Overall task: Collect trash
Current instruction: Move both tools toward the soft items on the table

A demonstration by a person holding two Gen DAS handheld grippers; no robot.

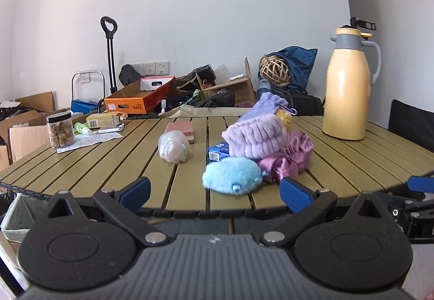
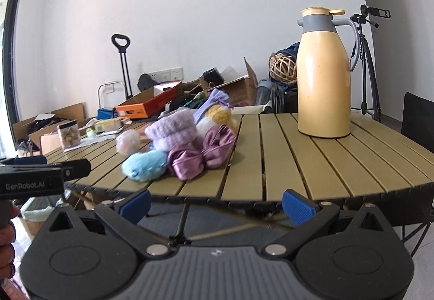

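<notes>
Trash, a crumpled plastic wad [image 1: 174, 146], lay at eleven o'clock from the left gripper [image 1: 214, 194], well apart, bare slats between. Both the left and the right gripper [image 2: 216, 205] hung wide and empty off the slatted table's [image 2: 284, 164] near edge. Soft toys [image 1: 260, 145] lay heaped at twelve; a yellow jug [image 2: 322, 83] stood at one; boxes [image 1: 141, 99] lined the wall.

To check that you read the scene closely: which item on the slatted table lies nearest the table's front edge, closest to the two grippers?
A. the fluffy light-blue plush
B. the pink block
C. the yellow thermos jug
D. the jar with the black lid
A: the fluffy light-blue plush lies just beyond the open left gripper, ahead of everything else on the table.
</notes>
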